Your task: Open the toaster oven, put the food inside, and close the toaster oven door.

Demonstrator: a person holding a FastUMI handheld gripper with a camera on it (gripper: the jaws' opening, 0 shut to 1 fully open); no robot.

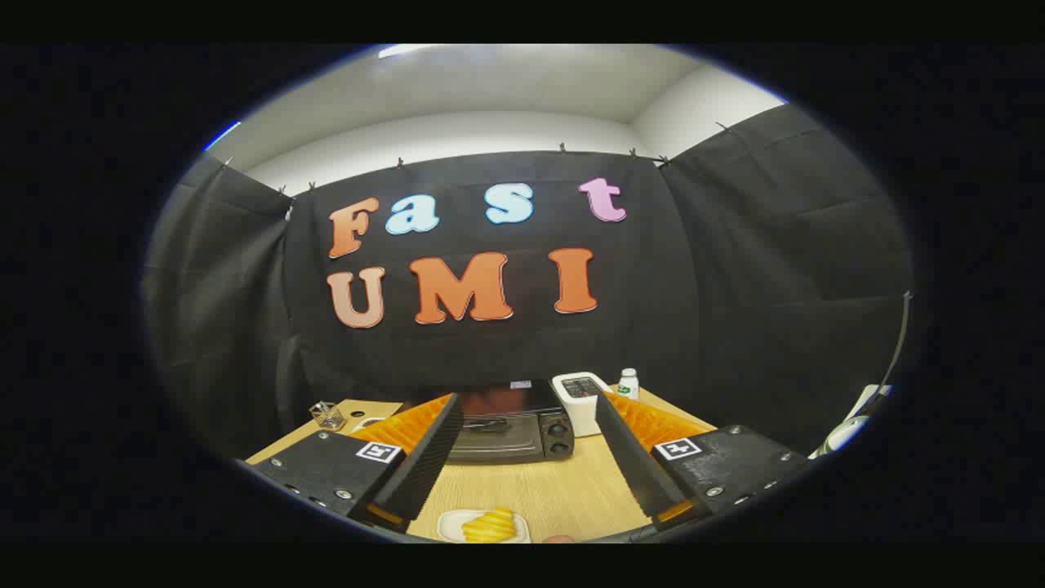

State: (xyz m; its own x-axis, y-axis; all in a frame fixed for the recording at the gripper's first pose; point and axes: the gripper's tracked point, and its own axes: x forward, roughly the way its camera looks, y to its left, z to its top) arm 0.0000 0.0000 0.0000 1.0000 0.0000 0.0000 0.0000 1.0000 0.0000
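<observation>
A black toaster oven (pixel 513 425) stands on the wooden table (pixel 539 490) beyond my fingers, its glass door shut and two knobs on its right side. Yellow food (pixel 490 525) lies on a small white plate (pixel 451 527) close in, low between the fingers. My gripper (pixel 526 412) is open, its two fingers spread wide with the oven seen through the gap and nothing held.
A white box-shaped appliance (pixel 580 400) stands right of the oven, with a small white bottle (pixel 628 383) behind it. A clear glass object (pixel 327 415) sits at the table's far left corner. Black cloth walls close in the back and sides.
</observation>
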